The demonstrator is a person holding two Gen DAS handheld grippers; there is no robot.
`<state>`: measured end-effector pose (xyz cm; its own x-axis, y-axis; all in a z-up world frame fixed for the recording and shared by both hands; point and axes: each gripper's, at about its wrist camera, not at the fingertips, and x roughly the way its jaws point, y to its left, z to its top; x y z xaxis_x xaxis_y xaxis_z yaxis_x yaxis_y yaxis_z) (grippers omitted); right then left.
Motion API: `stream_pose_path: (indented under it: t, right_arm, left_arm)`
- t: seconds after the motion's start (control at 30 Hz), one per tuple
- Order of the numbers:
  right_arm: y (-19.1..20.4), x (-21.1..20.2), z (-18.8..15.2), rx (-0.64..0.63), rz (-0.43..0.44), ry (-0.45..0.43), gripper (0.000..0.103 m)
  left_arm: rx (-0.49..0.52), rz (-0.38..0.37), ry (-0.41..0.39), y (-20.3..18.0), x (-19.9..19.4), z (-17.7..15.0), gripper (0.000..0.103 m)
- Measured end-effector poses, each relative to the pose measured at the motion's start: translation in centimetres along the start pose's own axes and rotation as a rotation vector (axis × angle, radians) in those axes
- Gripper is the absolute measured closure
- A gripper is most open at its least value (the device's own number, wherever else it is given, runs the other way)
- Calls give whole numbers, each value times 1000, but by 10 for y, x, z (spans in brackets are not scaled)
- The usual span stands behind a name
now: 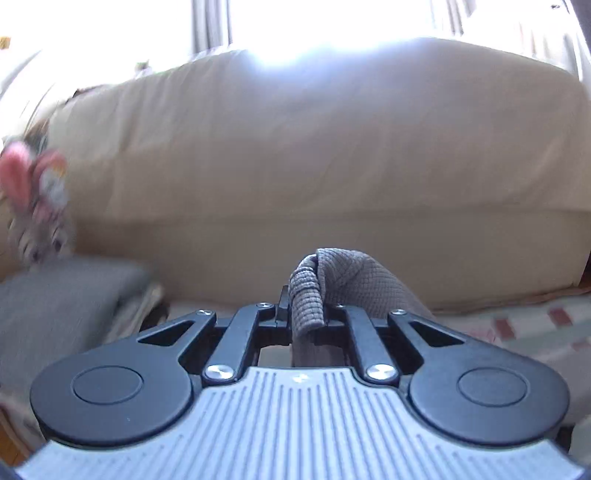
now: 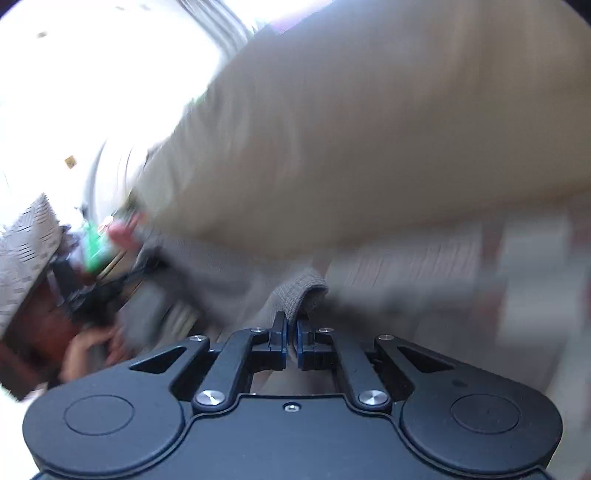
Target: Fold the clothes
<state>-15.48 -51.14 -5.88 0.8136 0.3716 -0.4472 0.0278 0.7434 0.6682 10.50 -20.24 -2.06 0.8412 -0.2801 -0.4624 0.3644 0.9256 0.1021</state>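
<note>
Nearest your lens in the left wrist view, your left gripper (image 1: 303, 314) showed its ribbed grey housing and black linkage arms across the bottom of the frame, and its jaws were clenched on a bunched fold of the grey garment (image 1: 332, 284), a waffle-textured knit that rolled over the fingertips at lower centre and fell away toward the lower right. In the right wrist view, your right gripper (image 2: 291, 334), all black with blue-edged pads, had its jaws pinched nearly together on another rounded edge of the same grey knit (image 2: 299, 291), just above the fingertips at centre. At the left edge of that view, a hand (image 2: 88, 350) and a patterned light sleeve (image 2: 26, 254) sat beside the other gripper, heavily blurred. Beyond the cloth, a folded dark grey piece (image 1: 62, 295) lay at the lower left of the left view, and a patterned covering with reddish squares (image 1: 517, 325) spread at the lower right. Farther back, a smooth beige sofa cushion (image 1: 314, 166) filled the middle of both views. A pink and white soft toy (image 1: 37, 192), blurred, sat at the left edge. Bright window light with curtains (image 1: 210, 22) washed out the top.
</note>
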Motion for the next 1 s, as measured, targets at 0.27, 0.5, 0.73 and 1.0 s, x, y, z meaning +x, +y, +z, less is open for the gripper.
stream_pose_path:
  t: [0.27, 0.5, 0.73, 1.0]
  right_arm:
    - [-24, 74, -69, 161, 117, 412, 91]
    - [11, 29, 4, -319, 2, 228, 40]
    - [-53, 88, 75, -237, -262, 133, 40]
    - [-42, 178, 65, -478, -476, 157, 41]
  left_arm:
    - [-96, 142, 520, 54, 48, -103, 93]
    - [50, -10, 792, 55, 43, -102, 66]
    - [-155, -222, 611, 61, 59, -60, 51]
    - [47, -190, 612, -32, 153, -79, 51]
